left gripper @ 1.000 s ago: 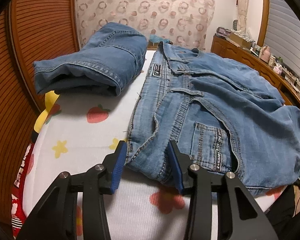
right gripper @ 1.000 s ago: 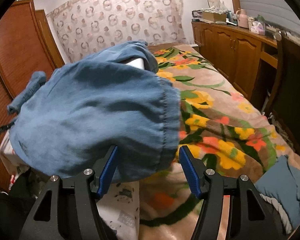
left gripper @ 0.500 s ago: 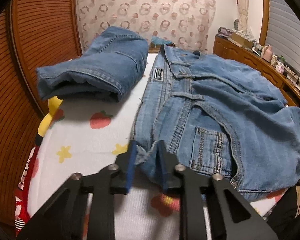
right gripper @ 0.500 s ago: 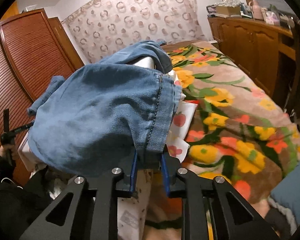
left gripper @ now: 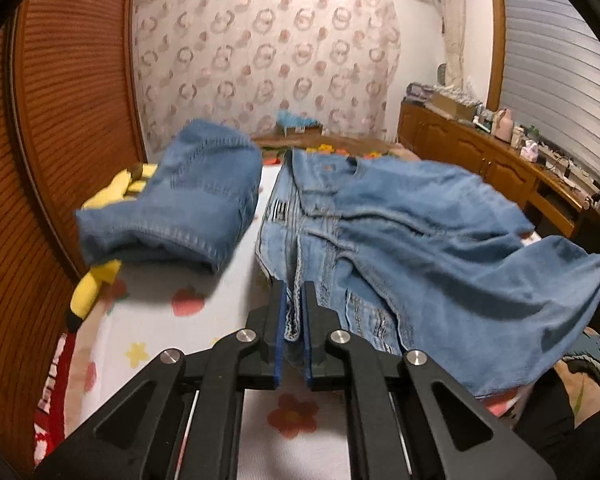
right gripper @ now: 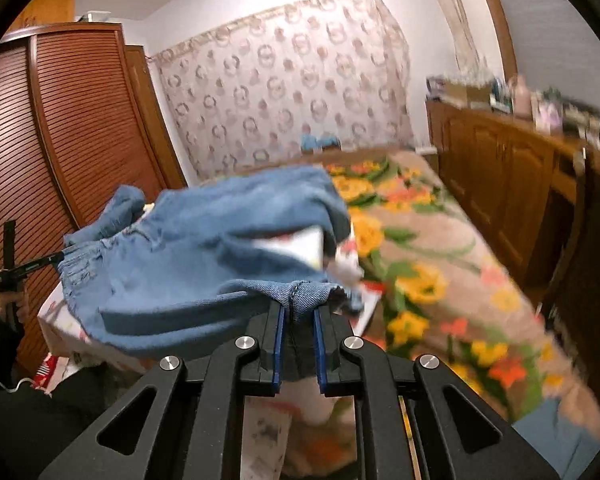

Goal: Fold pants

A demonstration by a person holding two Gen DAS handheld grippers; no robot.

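Light blue jeans (left gripper: pixel 420 232) lie spread across the bed. My left gripper (left gripper: pixel 294 292) is shut on the near waistband edge, and the denim rises to it off the sheet. In the right wrist view the same jeans (right gripper: pixel 204 248) hang lifted and bunched. My right gripper (right gripper: pixel 298 308) pinches a seamed hem, and its jaws are still closing on the cloth. At the far left of that view a hand holds the left gripper (right gripper: pixel 58 258) against the other end of the jeans. A second, folded pair of jeans (left gripper: pixel 188 200) lies at the back left.
A white fruit-print sheet (left gripper: pixel 172 320) covers the near bed, with a yellow plush toy (left gripper: pixel 96 284) at its left edge. A louvred wooden wardrobe (left gripper: pixel 40 160) stands to the left. A cluttered wooden sideboard (left gripper: pixel 500 168) is on the right. The floral blanket (right gripper: pixel 440 280) stretches beyond.
Both grippers went from open around the denim to shut on it. Both then rose, lifting the waistband edge and the hem off the bed.
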